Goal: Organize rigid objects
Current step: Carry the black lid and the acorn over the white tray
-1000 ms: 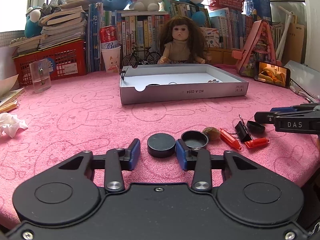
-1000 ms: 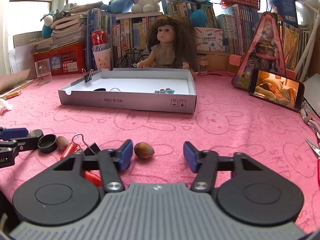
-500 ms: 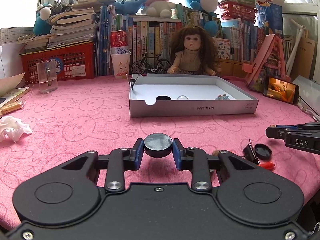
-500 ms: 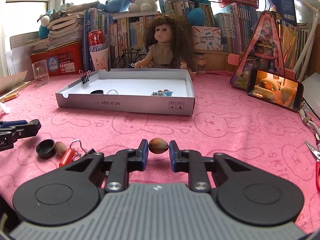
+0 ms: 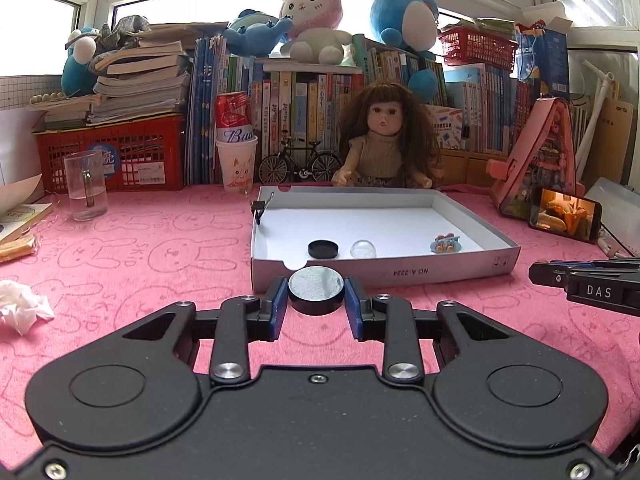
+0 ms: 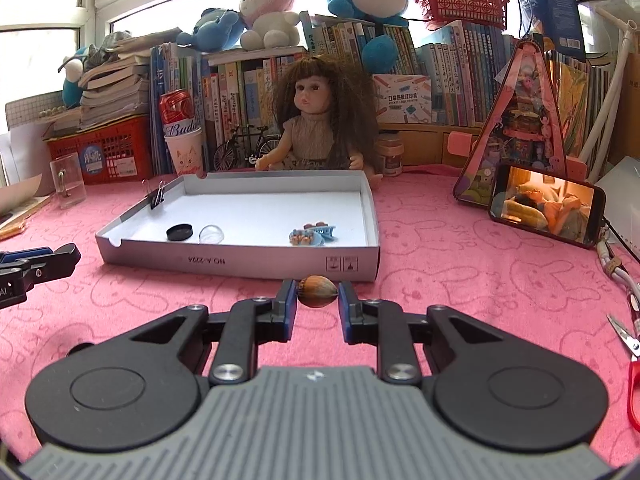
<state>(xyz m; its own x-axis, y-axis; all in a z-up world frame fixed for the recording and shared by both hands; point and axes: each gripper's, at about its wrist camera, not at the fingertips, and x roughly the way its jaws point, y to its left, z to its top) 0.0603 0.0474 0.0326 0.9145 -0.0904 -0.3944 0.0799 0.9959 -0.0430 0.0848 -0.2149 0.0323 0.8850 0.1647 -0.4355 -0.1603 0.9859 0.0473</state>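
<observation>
My left gripper (image 5: pixel 316 295) is shut on a black round cap (image 5: pixel 316 289) and holds it above the pink cloth, just before the front wall of the white cardboard tray (image 5: pixel 400 273). My right gripper (image 6: pixel 317 292) is shut on a brown nut (image 6: pixel 317 291) and holds it before the front right corner of the tray (image 6: pixel 240 260). In the tray lie a black cap (image 5: pixel 323 249), a clear dome (image 5: pixel 363 249) and a small blue toy (image 5: pixel 446 244). A binder clip (image 5: pixel 259 208) grips the tray's left wall.
A doll (image 5: pixel 386 140), a toy bicycle (image 5: pixel 300 164) and rows of books stand behind the tray. A glass mug (image 5: pixel 86 184) and crumpled tissue (image 5: pixel 22 308) lie at the left. A phone (image 6: pixel 546 206) leans at the right; red scissors (image 6: pixel 632 360) lie at the right edge.
Both grippers closed, the left on the black cap and the right on the nut. Both lifted their loads off the cloth and moved forward to the tray's front wall.
</observation>
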